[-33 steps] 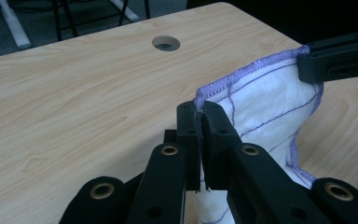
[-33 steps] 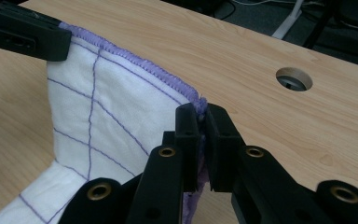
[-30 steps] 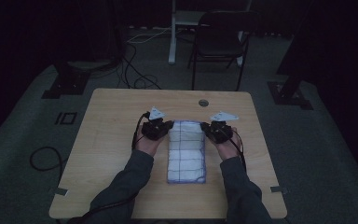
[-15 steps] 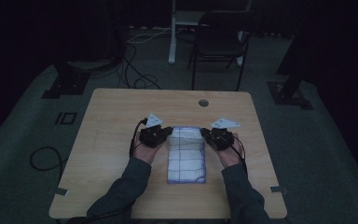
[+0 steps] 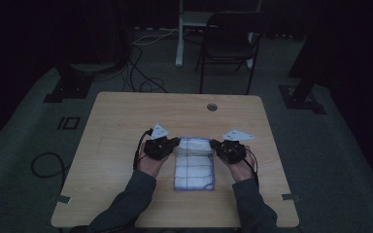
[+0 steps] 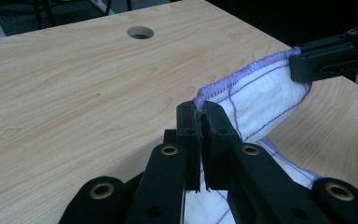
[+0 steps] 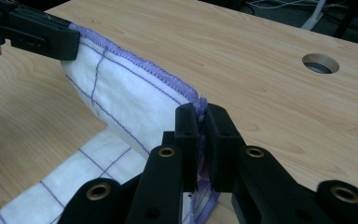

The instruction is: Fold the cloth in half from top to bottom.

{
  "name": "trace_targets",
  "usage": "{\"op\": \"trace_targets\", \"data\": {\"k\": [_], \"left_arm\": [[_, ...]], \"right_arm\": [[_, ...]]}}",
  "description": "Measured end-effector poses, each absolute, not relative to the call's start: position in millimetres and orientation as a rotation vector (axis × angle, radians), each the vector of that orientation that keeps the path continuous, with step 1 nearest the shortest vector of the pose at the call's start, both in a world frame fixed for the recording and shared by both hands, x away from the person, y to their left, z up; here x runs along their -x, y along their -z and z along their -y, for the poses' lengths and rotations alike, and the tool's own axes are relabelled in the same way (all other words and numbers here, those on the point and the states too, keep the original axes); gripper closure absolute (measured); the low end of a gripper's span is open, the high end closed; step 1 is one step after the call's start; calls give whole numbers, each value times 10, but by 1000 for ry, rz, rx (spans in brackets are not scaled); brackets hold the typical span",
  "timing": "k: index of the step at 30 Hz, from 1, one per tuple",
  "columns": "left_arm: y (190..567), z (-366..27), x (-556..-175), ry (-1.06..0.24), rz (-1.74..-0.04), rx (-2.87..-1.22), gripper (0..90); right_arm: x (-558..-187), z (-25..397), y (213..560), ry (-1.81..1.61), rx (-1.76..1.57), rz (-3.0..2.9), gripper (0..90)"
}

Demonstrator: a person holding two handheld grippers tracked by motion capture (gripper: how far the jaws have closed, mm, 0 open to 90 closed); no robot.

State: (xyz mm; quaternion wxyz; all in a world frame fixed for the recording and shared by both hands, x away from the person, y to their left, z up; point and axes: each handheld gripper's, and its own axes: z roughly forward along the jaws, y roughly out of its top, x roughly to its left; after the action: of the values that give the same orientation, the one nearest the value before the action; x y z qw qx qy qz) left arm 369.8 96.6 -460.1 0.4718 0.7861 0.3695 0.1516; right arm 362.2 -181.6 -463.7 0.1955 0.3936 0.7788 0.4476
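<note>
— Looking down from the high view, what have you got?

— My left gripper (image 5: 174, 142) and right gripper (image 5: 215, 144) each pinch a far corner of the cloth (image 5: 194, 170), which lies near the middle of the table (image 5: 126, 116). It is white with thin purple grid lines and a purple hem. The far end is raised off the wood between my grippers; the near end lies flat between my forearms.

— Room around it?

— Bare wood on every side. The cable hole (image 5: 212, 107) sits well beyond the cloth, towards the far edge.

— And the left gripper view?

— My left gripper (image 6: 200, 112) has its jaws closed on the cloth's (image 6: 261, 102) corner, the hem caught between them. The stitched edge runs taut across to my right gripper (image 6: 303, 65), also clamped on it. Below that edge the cloth sags. The hole (image 6: 140, 32) is far off, plain wood between.

— The right gripper view?

— The same, mirrored: my right gripper (image 7: 202, 112) is closed on the frayed purple corner, the cloth (image 7: 121, 100) stretching to the left gripper (image 7: 67, 44). The lower part lies on the table. The hole (image 7: 320, 63) is well apart.
</note>
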Motion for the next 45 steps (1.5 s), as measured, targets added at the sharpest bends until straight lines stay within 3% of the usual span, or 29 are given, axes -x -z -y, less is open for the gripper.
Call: {"op": "trace_targets", "data": {"k": [45], "left_arm": [[4946, -1055, -3186, -313, -906, -1929, 870]], "right_arm": [[-3215, 1809, 4939, -1270, -1094, -2244, 849]]}}
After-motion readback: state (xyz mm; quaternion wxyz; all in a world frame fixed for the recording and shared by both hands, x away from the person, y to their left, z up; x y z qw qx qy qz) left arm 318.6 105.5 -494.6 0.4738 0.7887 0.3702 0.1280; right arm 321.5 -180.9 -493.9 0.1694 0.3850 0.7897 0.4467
